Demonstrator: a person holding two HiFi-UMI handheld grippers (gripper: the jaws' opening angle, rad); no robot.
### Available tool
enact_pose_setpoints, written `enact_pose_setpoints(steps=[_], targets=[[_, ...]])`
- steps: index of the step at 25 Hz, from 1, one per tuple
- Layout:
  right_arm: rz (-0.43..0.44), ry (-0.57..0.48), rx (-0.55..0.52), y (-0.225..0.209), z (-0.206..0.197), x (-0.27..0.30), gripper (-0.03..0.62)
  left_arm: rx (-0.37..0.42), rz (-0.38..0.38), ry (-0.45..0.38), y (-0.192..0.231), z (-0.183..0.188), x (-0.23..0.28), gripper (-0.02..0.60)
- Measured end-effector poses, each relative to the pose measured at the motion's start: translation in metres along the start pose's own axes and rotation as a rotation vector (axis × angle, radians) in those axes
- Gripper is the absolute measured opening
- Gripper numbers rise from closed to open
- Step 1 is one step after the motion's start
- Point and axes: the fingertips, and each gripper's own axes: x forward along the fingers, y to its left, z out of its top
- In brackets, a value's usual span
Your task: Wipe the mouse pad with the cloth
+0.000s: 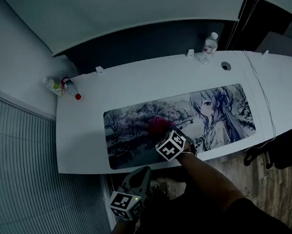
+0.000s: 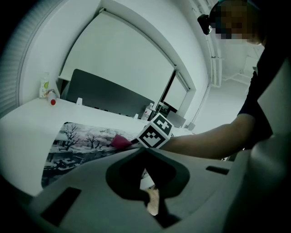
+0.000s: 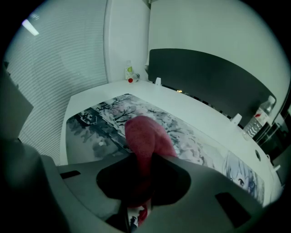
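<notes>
A long printed mouse pad (image 1: 136, 120) with a winter scene and an anime girl lies across the white desk (image 1: 86, 141). My right gripper (image 1: 163, 130) is shut on a red cloth (image 3: 144, 136), which rests on the pad's middle left (image 3: 95, 123). The cloth (image 1: 158, 123) shows just beyond the marker cube. My left gripper (image 1: 137, 179) hangs below the desk's near edge, off the pad, jaws together with nothing between them. From the left gripper view the cloth (image 2: 121, 141) and pad (image 2: 72, 143) lie ahead.
A clear water bottle (image 1: 207, 47) stands at the back right by a cable hole (image 1: 226, 66). Two small bottles (image 1: 65, 87) sit at the back left corner. A white cable (image 1: 262, 96) runs down the desk's right side. A dark panel (image 1: 143, 41) backs the desk.
</notes>
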Motion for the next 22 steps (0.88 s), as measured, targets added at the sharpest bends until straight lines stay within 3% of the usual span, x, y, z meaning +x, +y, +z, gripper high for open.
enact_pose_setpoints(steps=[10, 22], targets=[[-0.038, 0.003, 0.099, -0.071, -0.05, -0.026, 0.089, 0.038, -0.073, 0.048, -0.043, 0.004, 0.058, 0.005], [-0.151, 0.006, 0.246, -0.173, -0.128, -0.066, 0.089, 0.082, -0.163, 0.09, -0.091, 0.011, 0.127, 0.005]])
